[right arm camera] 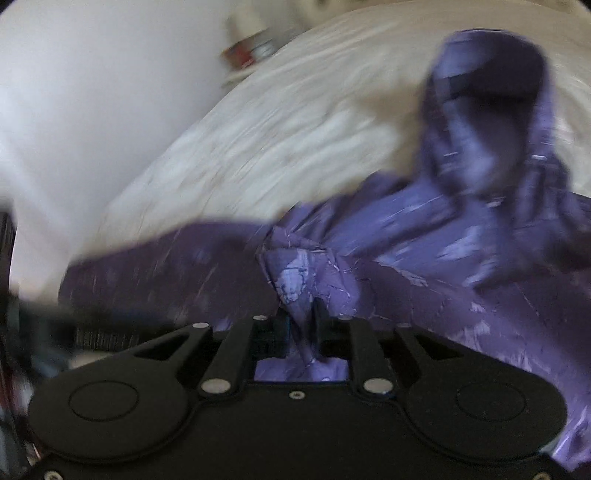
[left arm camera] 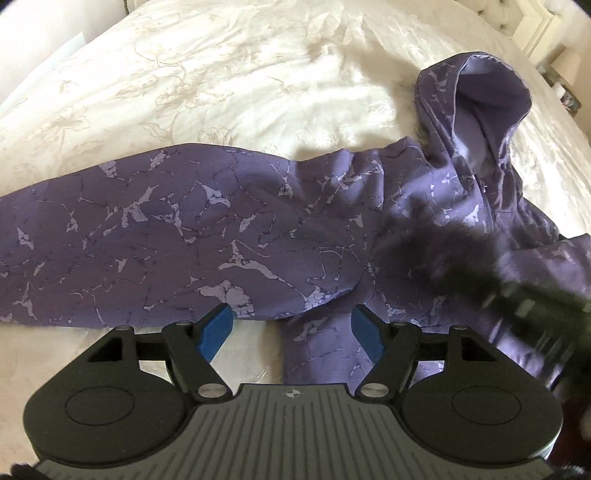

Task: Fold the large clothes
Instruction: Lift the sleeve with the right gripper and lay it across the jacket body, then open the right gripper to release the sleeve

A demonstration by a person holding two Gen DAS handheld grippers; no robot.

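A large purple hooded jacket (left arm camera: 229, 236) with a pale marbled print lies across a cream bedspread (left arm camera: 207, 85), its hood (left arm camera: 476, 99) standing up at the far right. My left gripper (left arm camera: 291, 325) is open and empty just before the jacket's near edge, blue pads (left arm camera: 216, 330) apart. My right gripper (right arm camera: 300, 325) is shut on a bunched fold of the jacket (right arm camera: 295, 280); this view is motion-blurred. The hood also shows in the right wrist view (right arm camera: 491, 122). The right gripper appears as a dark blur at the right of the left wrist view (left arm camera: 524, 306).
The bedspread (right arm camera: 280, 147) has a floral pattern and runs well beyond the jacket. A white headboard or furniture (left arm camera: 532, 26) and small items (left arm camera: 565, 88) stand at the far right. A blurred red and white object (right arm camera: 251, 44) sits beyond the bed edge.
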